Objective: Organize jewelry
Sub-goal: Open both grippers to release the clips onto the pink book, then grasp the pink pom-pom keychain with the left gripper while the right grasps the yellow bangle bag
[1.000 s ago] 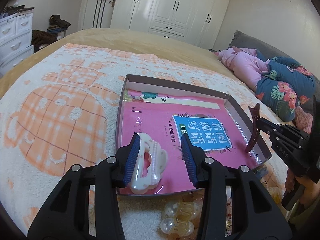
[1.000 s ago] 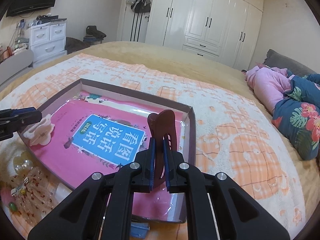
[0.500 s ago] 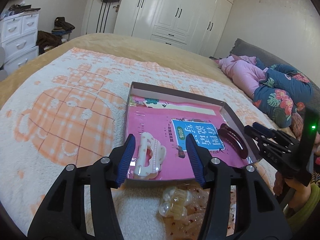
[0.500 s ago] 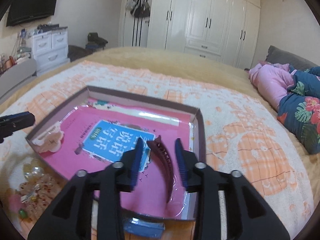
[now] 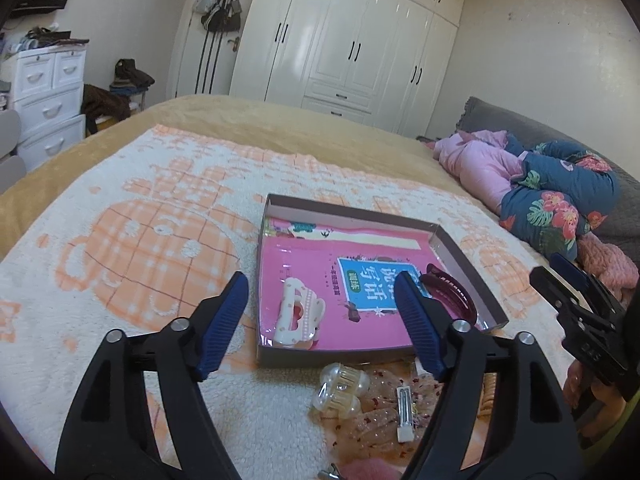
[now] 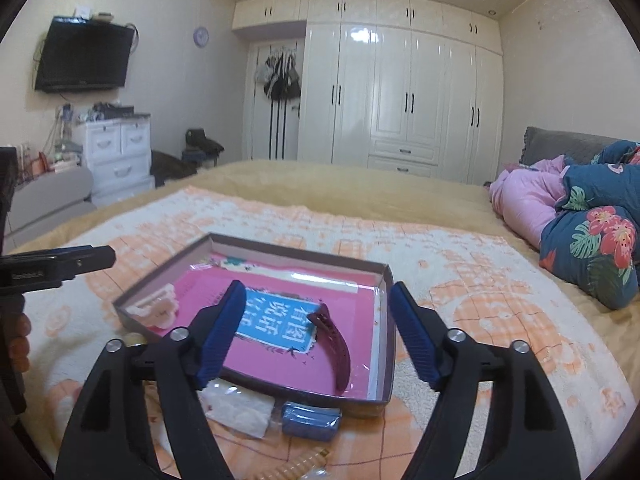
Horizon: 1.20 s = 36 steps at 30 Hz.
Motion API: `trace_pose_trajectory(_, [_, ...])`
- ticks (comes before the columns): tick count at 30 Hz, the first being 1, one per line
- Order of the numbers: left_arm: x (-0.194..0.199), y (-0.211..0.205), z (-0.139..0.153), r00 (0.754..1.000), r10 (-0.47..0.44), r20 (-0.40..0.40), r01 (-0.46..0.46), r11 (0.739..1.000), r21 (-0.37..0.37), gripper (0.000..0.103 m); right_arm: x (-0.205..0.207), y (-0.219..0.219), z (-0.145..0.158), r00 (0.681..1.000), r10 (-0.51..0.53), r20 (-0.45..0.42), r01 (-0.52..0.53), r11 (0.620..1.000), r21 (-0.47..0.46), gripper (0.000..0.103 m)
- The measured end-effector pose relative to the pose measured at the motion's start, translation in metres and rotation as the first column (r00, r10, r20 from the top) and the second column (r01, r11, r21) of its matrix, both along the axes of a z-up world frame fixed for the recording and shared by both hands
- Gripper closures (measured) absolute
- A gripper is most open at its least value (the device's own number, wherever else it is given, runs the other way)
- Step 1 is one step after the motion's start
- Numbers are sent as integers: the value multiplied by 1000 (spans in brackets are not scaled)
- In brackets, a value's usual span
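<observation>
A shallow box point(image 5: 352, 214) with a pink printed floor lies on the bed blanket; it also shows in the right wrist view point(image 6: 384, 280). Inside lie a white hair claw point(image 5: 298, 314) point(image 6: 158, 306) and a dark red hair clip point(image 5: 452, 294) point(image 6: 334, 344). My left gripper point(image 5: 322, 330) is open and empty, held above the box's near edge. My right gripper point(image 6: 318, 336) is open and empty, above the box's near side; it shows at the right of the left wrist view point(image 5: 576, 300). Loose clear clips point(image 5: 342, 390) and a small barrette point(image 5: 404, 406) lie in front of the box.
A blue packet point(image 6: 310, 420) and a white packet point(image 6: 240, 408) lie by the box's near edge. A beige comb clip point(image 6: 304, 462) lies nearer. Pink and floral bedding point(image 5: 552, 196) is piled at right. Drawers point(image 5: 44, 92) and wardrobes point(image 6: 400, 92) stand beyond the bed.
My right gripper opened and let the dark red clip drop into the box, then pulled back and up. My left gripper left the white claw in the box, rose and drew back.
</observation>
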<state>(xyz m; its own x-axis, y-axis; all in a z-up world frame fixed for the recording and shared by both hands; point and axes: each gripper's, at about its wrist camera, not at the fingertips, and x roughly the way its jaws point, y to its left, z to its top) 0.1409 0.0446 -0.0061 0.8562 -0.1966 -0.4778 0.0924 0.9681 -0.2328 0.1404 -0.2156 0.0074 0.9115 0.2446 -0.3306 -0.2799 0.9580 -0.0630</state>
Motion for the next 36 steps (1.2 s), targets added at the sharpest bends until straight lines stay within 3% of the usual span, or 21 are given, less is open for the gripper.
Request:
trace_pose_trajectory(8, [-19,0,9,999,5,44,-5,1000,-3,13,-25,0,7,1000,3,25,-3,1000,20,14])
trace_pose_trajectory(24, [-49,-3,11,996,-30,87,31,1000,-1,12,-67,0,0,999,34,9,-34,999,3,10])
trace_pose_trajectory(36, [-66,6,2,999,-14,45,13,999,32,12,-83,2,-16,997,67,-35,-68,997,-30,10])
